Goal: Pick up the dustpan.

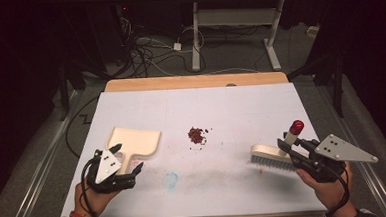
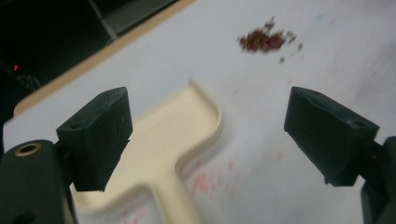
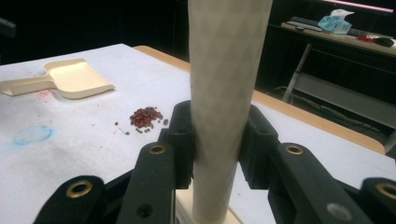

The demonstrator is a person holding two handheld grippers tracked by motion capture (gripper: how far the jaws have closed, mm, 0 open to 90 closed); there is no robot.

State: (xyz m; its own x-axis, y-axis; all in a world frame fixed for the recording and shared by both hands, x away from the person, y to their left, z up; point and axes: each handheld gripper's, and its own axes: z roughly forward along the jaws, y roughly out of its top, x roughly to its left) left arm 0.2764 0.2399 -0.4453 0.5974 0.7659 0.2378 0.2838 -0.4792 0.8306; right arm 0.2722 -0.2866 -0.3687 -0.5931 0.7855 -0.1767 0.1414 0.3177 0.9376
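The cream dustpan [image 1: 135,141] is lying flat on the white counter [image 1: 241,106] near its left side, its tray holding nothing, its handle pointing toward the person. The left gripper [image 1: 130,168] is hovering over that handle, released, jaws spread wide with the handle between them but untouched. To the right, a small heap of dark red beans [image 1: 196,134] is sitting on bare counter, well apart from both tools, with open surface all around it. Farther right, the right gripper [image 1: 289,148] is grasping the brush [image 1: 271,156] by its pale handle, bristles resting on the counter near the front right edge.
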